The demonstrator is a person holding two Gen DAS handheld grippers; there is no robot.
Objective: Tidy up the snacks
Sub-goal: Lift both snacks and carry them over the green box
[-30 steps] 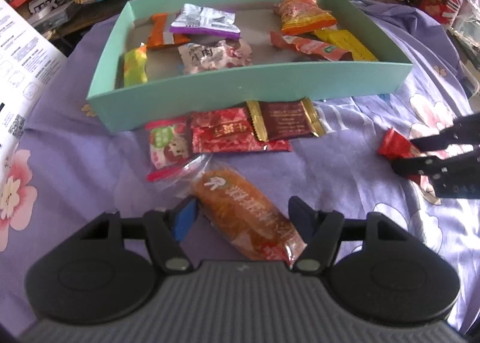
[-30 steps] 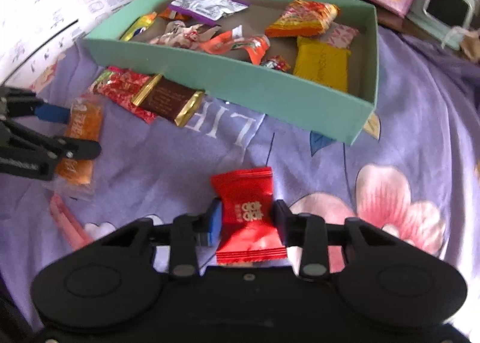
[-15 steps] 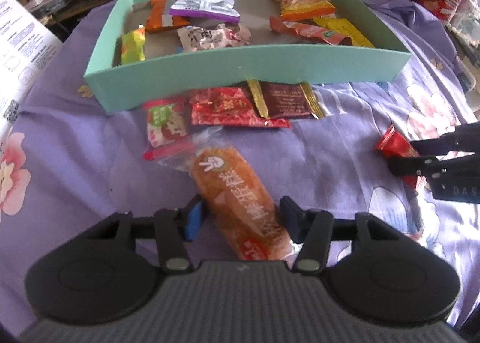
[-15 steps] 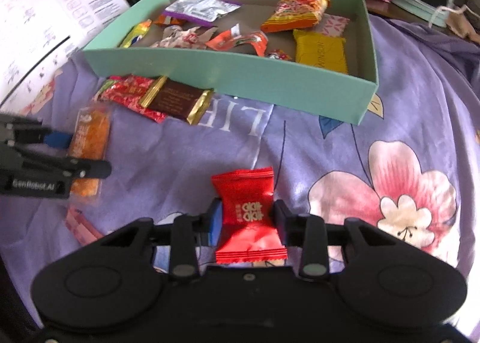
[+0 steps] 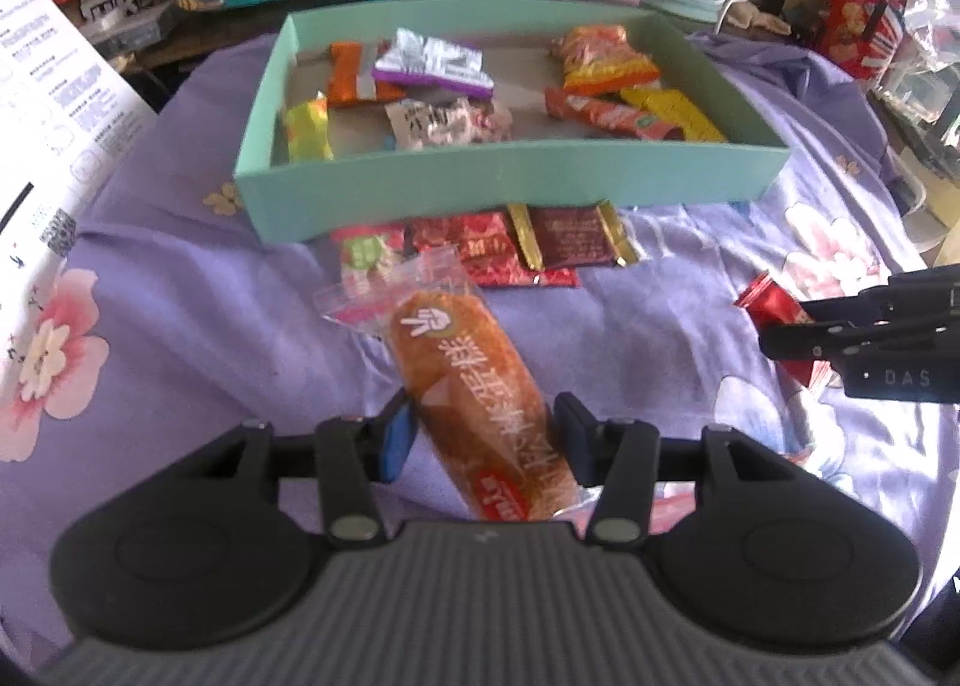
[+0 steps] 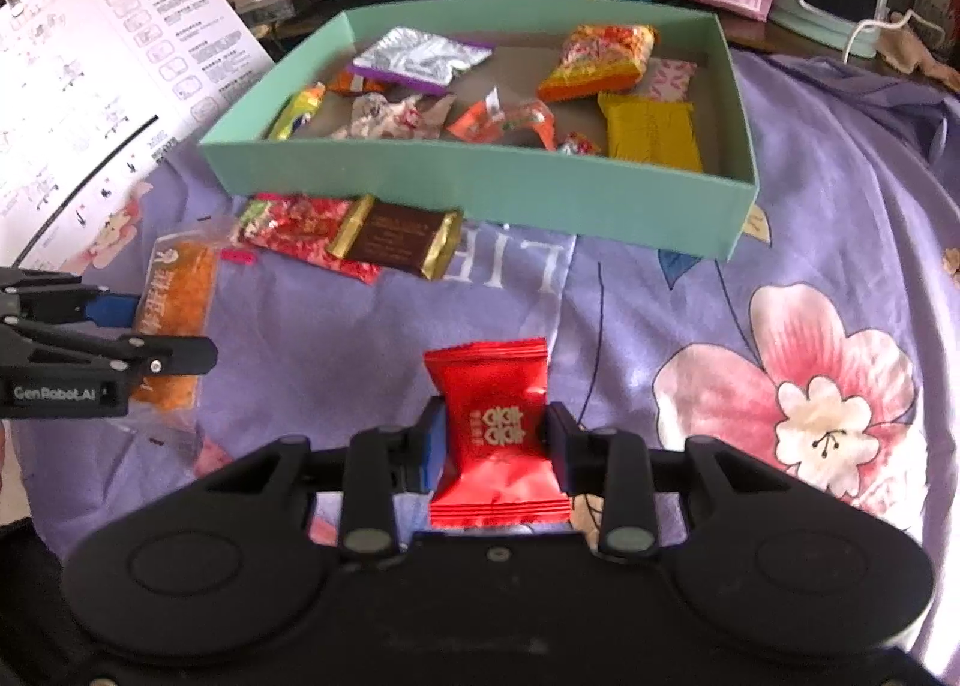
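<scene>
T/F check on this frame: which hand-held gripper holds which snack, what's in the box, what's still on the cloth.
1. The right hand-held gripper is shut on a red foil candy packet. True.
2. The left hand-held gripper holds a brown chocolate bar. False: a long orange cake in clear wrap sits between its fingers; the brown gold-edged chocolate bar lies on the cloth.
3. The mint-green cardboard box is empty. False: several snacks lie inside.
4. A yellow flat packet lies in the box. True.
5. The cloth is plain white. False: the purple floral cloth.
</scene>
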